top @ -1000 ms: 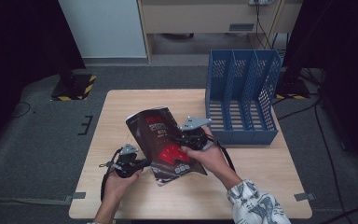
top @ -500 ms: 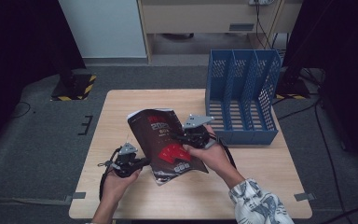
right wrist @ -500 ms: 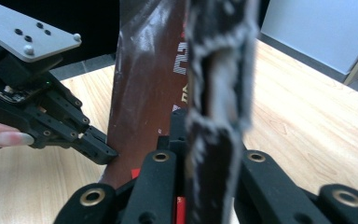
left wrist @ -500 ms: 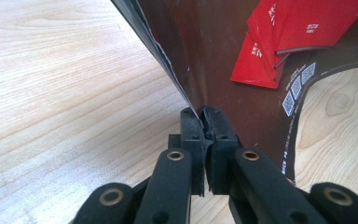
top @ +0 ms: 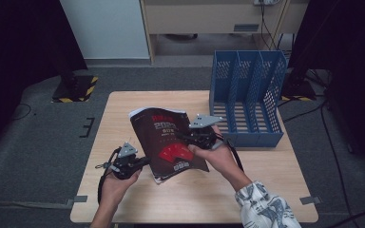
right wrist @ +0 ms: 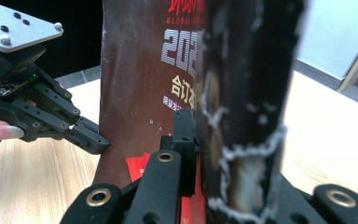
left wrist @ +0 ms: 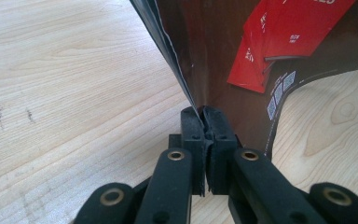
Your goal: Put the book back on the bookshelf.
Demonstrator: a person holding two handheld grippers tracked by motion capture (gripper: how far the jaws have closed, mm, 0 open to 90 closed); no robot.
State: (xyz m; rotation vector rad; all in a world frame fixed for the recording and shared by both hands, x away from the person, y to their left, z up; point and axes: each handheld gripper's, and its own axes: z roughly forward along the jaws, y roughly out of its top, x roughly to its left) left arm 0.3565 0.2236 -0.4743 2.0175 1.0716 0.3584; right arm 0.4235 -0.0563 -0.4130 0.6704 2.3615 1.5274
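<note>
Wooden table (top: 266, 180), blue file rack (top: 247, 99) at its far right. Dark-covered magazine (top: 168, 142) held tilted above mid-table. Left gripper (top: 140, 163) clenched on its lower edge, right gripper (top: 183, 136) on its right edge. Likely light, floppy, glossy-slick; best gripped near the spine.

You look down and forward on the counter (top: 138, 199) from above your side, while each hand-held gripper's camera sits close along its jaws, all sharing the magazine (top: 166, 140).
</note>
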